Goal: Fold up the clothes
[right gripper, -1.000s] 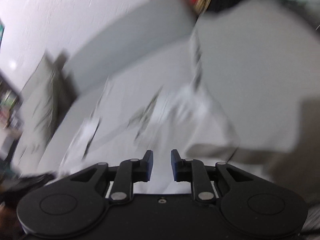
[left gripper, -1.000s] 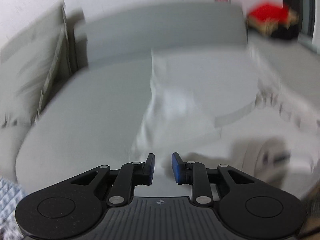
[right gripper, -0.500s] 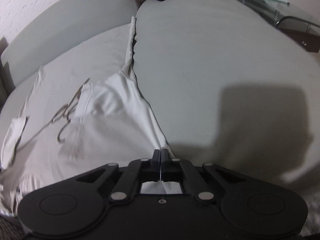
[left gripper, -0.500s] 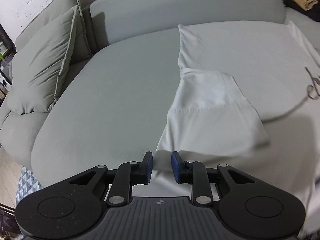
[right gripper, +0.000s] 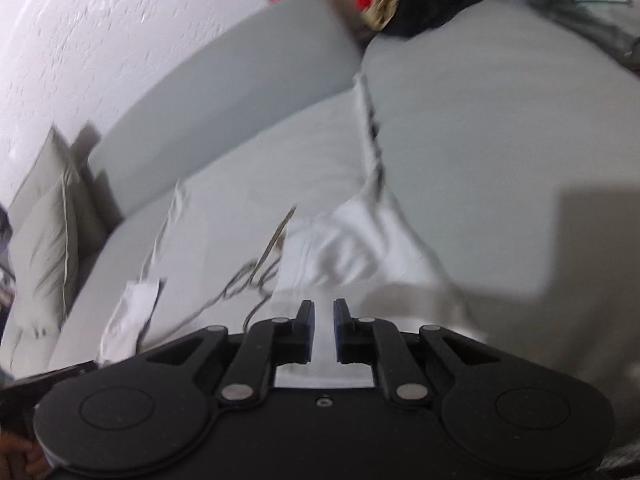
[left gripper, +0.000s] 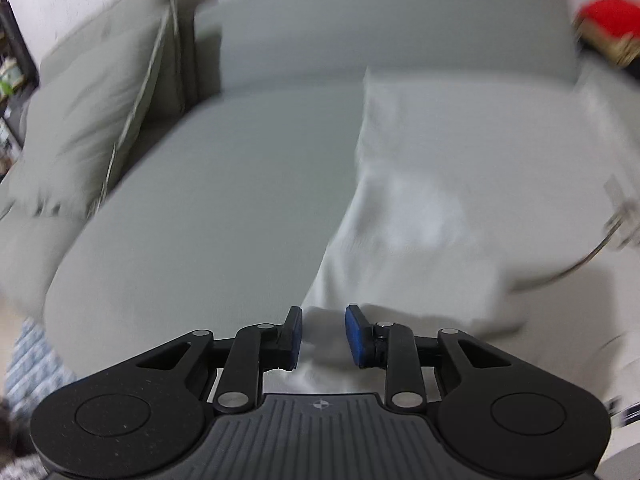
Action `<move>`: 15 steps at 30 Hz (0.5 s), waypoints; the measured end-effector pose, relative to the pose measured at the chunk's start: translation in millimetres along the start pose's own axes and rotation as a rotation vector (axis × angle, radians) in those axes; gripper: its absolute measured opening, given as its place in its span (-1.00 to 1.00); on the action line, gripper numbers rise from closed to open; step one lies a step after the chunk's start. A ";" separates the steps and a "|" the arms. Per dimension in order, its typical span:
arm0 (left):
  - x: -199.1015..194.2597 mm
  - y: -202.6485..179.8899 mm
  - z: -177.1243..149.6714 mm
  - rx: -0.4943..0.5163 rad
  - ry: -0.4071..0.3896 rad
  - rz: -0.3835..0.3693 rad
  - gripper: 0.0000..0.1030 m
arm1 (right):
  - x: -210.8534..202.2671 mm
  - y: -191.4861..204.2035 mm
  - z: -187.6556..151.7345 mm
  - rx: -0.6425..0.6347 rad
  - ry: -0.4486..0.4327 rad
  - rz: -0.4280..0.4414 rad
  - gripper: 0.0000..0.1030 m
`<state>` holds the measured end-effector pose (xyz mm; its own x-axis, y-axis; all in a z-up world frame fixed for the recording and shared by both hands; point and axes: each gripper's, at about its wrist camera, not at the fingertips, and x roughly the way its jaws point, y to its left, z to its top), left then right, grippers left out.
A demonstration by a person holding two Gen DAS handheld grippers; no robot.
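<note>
1. Garment (left gripper: 460, 184), white, lies spread on the grey sofa (left gripper: 224, 200), its length running away from both grippers toward the backrest.
2. Left gripper (left gripper: 322, 334): jaws have just been opening and stand apart, the near cloth edge between them, unpressed.
3. Right gripper (right gripper: 324, 330): jaws have just been opening, a narrow gap over the garment's near fold, unpinched.
</note>
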<state>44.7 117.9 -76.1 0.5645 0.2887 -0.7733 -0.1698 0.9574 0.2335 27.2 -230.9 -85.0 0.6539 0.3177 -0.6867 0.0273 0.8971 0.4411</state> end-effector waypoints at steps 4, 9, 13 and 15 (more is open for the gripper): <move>-21.7 4.5 -9.6 -0.003 -0.059 -0.097 -0.54 | 6.5 10.8 -7.0 -0.037 0.085 -0.019 -0.63; -39.9 -18.3 -18.9 0.087 -0.158 -0.289 -0.57 | -3.9 20.7 -5.6 -0.077 0.018 0.117 -0.63; -55.7 -69.1 -49.1 0.428 -0.125 -0.297 -0.65 | 7.8 33.7 -21.2 -0.091 0.168 0.091 -0.61; -72.1 -83.3 -62.2 0.554 -0.142 -0.263 -0.66 | -0.2 44.0 -24.5 -0.100 0.267 0.121 -0.56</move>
<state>-32.1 17.4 -76.4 0.6388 0.0046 -0.7694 0.4117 0.8427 0.3469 9.7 -183.9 -79.6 0.4261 0.4817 -0.7657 -0.1217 0.8693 0.4792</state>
